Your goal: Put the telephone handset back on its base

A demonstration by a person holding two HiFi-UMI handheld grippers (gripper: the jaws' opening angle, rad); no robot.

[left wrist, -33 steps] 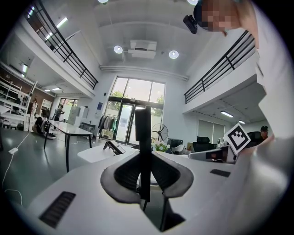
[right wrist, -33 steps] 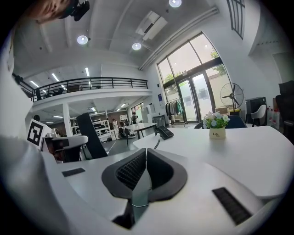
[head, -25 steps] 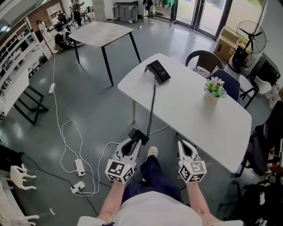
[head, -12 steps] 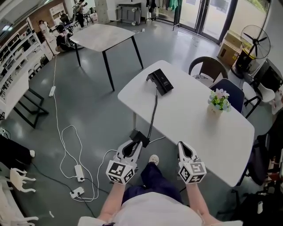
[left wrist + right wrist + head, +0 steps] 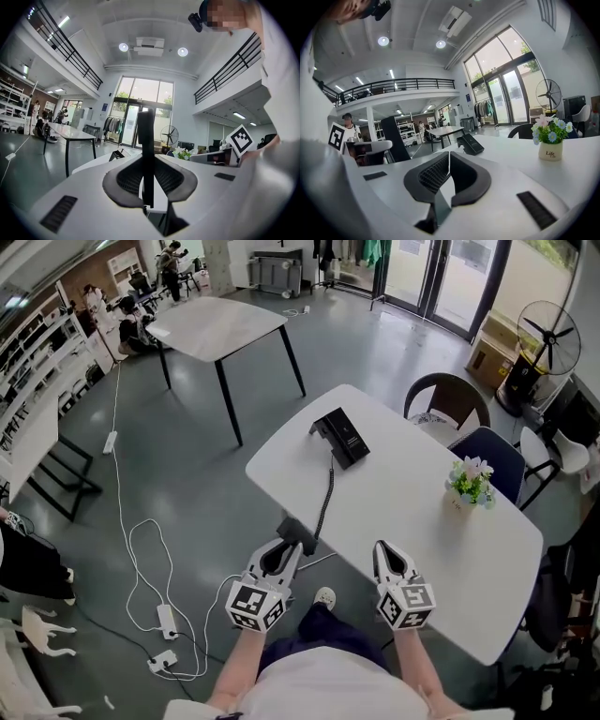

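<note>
The black telephone base [image 5: 340,437] lies near the far left corner of the white table [image 5: 422,531]. Its coiled cord [image 5: 324,491] runs down over the table's near edge to the black handset [image 5: 294,532]. My left gripper [image 5: 286,546] is shut on the handset, held off the table's near left edge; in the left gripper view the handset [image 5: 146,154] stands upright between the pads, with the base [image 5: 117,154] far beyond. My right gripper [image 5: 387,555] hovers over the near table edge, shut and empty. In the right gripper view the base [image 5: 469,144] lies ahead.
A small flower pot [image 5: 470,486] stands at the table's right side. Two chairs [image 5: 450,397] sit behind the table and a fan [image 5: 548,338] stands at the far right. A grey table [image 5: 220,326] is at the back left. Cables and power strips [image 5: 167,620] lie on the floor at left.
The table with the base has drawn nearer and lower in the head view as the person steps toward it. Both grippers keep their pose; the handset stays held.
</note>
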